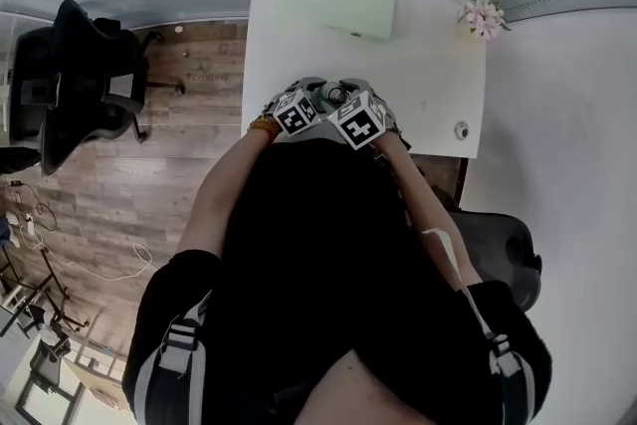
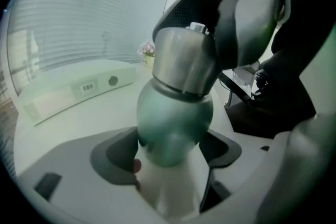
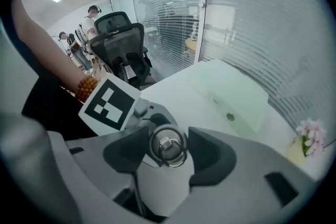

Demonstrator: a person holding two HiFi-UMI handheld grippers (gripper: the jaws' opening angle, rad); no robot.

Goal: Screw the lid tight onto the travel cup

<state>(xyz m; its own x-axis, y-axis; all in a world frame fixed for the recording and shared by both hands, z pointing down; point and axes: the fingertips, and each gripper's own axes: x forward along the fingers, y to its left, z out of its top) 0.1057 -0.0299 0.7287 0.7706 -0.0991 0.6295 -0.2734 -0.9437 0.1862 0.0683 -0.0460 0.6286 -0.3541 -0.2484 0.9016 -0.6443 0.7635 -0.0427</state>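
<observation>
Plainly the screwing-on is in hand: over the near part of the white tabletop [image 1: 438, 85], the left tongs [image 2: 172, 153] clamp the green travel cup [image 2: 176, 118] by its body, and the right tongs [image 3: 169, 156], spread fairly wide, grip its steel lid [image 2: 185, 60] from above. Next, I judge, the right tongs must twist the lid while the left keep the cup from turning with it.
</observation>
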